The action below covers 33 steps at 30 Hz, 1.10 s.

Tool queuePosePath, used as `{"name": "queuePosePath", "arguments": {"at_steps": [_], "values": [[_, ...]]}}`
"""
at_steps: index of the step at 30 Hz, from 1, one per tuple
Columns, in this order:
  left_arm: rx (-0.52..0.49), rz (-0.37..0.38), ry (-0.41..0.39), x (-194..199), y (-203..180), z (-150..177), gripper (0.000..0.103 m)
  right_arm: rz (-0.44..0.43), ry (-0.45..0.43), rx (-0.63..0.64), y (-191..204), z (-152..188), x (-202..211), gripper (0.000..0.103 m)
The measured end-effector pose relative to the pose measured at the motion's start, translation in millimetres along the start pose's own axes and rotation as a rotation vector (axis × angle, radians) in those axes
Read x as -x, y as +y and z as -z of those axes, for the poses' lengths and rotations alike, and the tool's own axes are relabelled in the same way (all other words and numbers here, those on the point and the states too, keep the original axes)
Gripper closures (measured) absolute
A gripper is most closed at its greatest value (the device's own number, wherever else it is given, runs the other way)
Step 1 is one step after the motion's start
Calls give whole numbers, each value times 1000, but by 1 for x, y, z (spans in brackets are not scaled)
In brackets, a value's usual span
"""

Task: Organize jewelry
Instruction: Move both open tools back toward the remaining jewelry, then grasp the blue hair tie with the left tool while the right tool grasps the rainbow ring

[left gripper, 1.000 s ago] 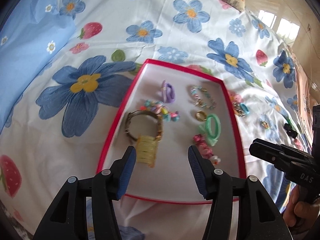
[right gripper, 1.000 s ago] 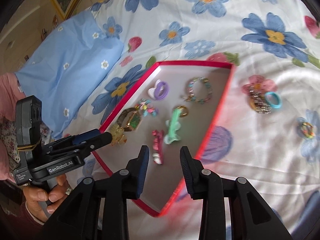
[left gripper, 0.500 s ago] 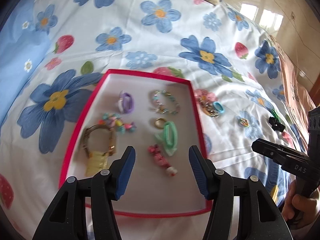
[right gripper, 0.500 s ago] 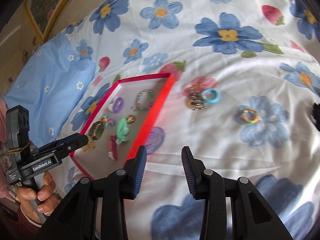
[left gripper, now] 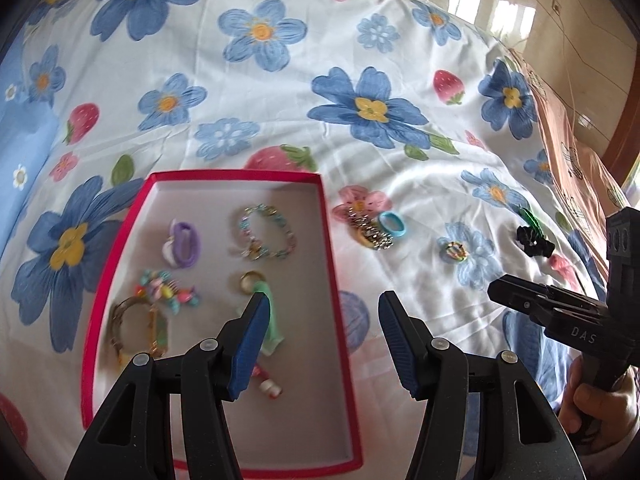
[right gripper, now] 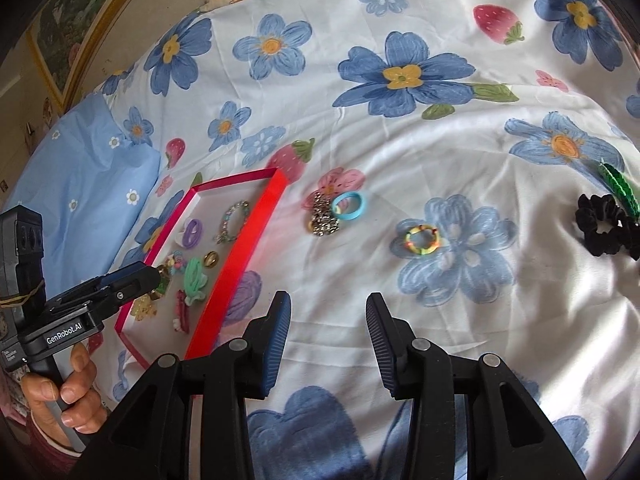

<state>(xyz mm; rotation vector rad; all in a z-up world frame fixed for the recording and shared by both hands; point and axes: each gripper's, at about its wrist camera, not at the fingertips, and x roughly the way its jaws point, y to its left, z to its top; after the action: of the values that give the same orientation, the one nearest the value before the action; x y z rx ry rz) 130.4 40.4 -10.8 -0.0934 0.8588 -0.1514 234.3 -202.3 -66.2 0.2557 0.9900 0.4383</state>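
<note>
In the left wrist view, the left tool [left gripper: 320,336] hangs over the right edge of the red tray [left gripper: 340,320], which lies on the flowered bed sheet [left gripper: 280,112]. Its blue fingers stand apart and nothing is between them, so it is released. Inside the tray lie a purple hair tie [left gripper: 184,244], a beaded bracelet [left gripper: 266,232], a gold ring [left gripper: 250,280], a mint green clip [left gripper: 274,328], a colourful bead piece [left gripper: 168,290] and a gold watch [left gripper: 138,330]. On the sheet just right of the tray are a silver chain piece [left gripper: 370,230] and a blue ring [left gripper: 392,225] touching it. Farther right lie a small multicolour ring [left gripper: 454,249] and a black scrunchie [left gripper: 534,240]. The right tool appears at the right edge, held by a hand [left gripper: 600,408].

In the right wrist view, the right tool [right gripper: 328,336] is over bare sheet, right of the tray [right gripper: 236,264]. Its fingers are apart with nothing between them, so it is released too. The chain piece [right gripper: 324,218] and blue ring [right gripper: 349,205] lie ahead, the multicolour ring [right gripper: 422,241] further right, and the scrunchie [right gripper: 606,226] near the right edge beside a green clip [right gripper: 622,192]. A blue pillow [right gripper: 80,192] is at left.
</note>
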Motion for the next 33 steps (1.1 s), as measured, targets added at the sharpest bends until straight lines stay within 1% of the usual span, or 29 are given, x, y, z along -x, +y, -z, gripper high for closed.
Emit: {"name": "queuePosePath", "arguments": {"at_steps": [10, 20, 26, 29, 31, 33], "values": [[-66, 20, 24, -42, -29, -24, 47, 57, 1, 2, -26, -15, -12, 61], [-140, 37, 69, -99, -58, -55, 46, 101, 43, 18, -49, -29, -37, 61], [-190, 33, 123, -145, -72, -79, 44, 105, 77, 36, -54, -34, -55, 61], [-201, 27, 162, -173, -76, -90, 44, 104, 93, 43, -56, -35, -62, 61], [-197, 8, 176, -189, -79, -94, 44, 106, 101, 46, -58, -35, -66, 64], [-194, 8, 200, -205, -80, -97, 44, 106, 107, 52, -59, -35, -69, 65]]}}
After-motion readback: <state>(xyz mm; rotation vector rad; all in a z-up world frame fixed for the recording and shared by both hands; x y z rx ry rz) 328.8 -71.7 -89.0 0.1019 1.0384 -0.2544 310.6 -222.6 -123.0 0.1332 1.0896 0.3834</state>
